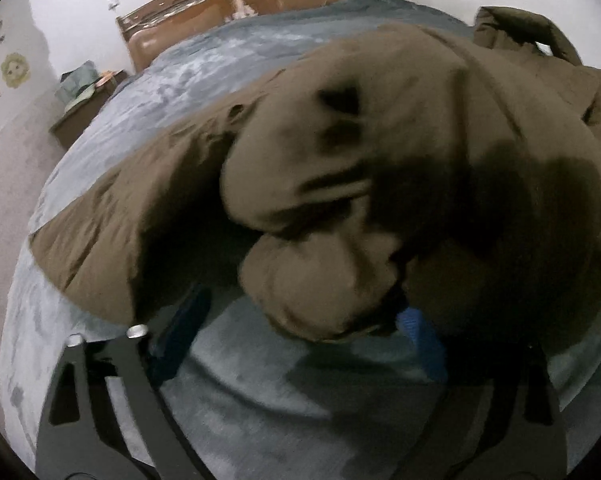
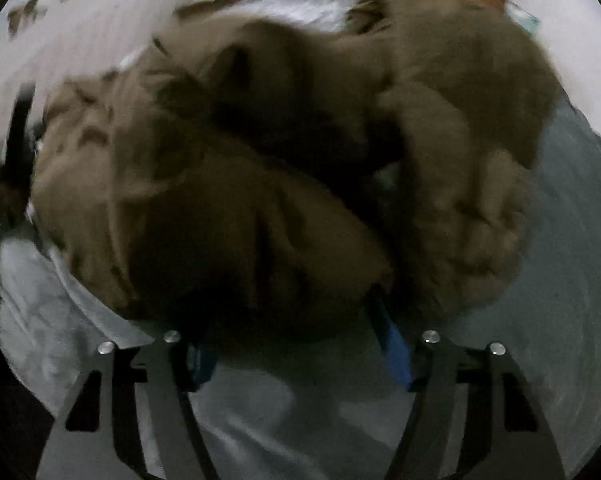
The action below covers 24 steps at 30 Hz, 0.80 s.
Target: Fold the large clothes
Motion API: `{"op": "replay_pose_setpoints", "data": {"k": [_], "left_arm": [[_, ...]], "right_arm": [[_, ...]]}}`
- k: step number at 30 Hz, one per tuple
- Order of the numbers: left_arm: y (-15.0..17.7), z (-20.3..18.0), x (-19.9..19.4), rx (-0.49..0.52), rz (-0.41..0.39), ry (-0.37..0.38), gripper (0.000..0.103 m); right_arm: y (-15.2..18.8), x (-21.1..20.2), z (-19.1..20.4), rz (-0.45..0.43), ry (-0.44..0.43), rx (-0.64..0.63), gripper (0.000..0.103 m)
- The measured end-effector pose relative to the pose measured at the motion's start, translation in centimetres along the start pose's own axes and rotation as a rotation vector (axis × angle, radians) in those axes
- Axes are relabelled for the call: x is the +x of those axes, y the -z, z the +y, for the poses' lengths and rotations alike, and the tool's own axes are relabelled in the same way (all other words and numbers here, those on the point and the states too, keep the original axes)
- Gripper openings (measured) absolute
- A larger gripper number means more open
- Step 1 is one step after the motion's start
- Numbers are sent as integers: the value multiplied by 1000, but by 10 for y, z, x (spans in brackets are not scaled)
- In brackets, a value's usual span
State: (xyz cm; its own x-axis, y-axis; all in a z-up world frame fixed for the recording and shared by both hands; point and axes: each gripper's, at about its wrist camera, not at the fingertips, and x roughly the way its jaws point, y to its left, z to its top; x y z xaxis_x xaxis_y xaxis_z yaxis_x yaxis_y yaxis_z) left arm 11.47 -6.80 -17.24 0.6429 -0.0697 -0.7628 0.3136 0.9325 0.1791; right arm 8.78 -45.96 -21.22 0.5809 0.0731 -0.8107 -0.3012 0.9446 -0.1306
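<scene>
Brown padded fabric is filling both views: a bulky jacket [image 1: 380,152] is lying in a heap on a grey bedspread [image 1: 260,400]. In the left wrist view the left gripper [image 1: 300,320] is pointing down at the near edge of the heap, its blue-padded fingers [image 1: 416,332] standing apart on either side of a rounded fold of the jacket at about 6 o'clock from the picture's centre; the right-hand pad is sitting against the cloth, the left-hand one is apart from it, so it is not pinching the fold. A wooden headboard [image 1: 236,4] is showing at 12 o'clock beyond the bedspread, with a low bedside table [image 1: 84,100] at 10 o'clock. In the right wrist view, blurred, the right gripper [image 2: 296,336] is straddling another thick lobe of the jacket [image 2: 260,220], blue pads [image 2: 394,344] at either flank; whether they are pressing on it I cannot tell. The bedspread [image 2: 560,280] is lying bare at 3 o'clock.
</scene>
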Motion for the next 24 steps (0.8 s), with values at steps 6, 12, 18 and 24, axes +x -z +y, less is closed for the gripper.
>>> {"op": "replay_pose_setpoints", "data": {"k": [6,12,18,24], "left_arm": [[-10,10,5,-67,30,106,8],[-19,25,-51,-18,-4,88,4],[-22,54,-121,-64,-6,116,4],[-1,50,-174,-35,0,150,4]], "right_arm": [[-24,-10,4,-49,-106,34,18],[-40,-71,32,-124,-126,-2,15],[-38,-141,27,-192,-177,138,14],[-17,-193,33,-218,-207,171,14]]}}
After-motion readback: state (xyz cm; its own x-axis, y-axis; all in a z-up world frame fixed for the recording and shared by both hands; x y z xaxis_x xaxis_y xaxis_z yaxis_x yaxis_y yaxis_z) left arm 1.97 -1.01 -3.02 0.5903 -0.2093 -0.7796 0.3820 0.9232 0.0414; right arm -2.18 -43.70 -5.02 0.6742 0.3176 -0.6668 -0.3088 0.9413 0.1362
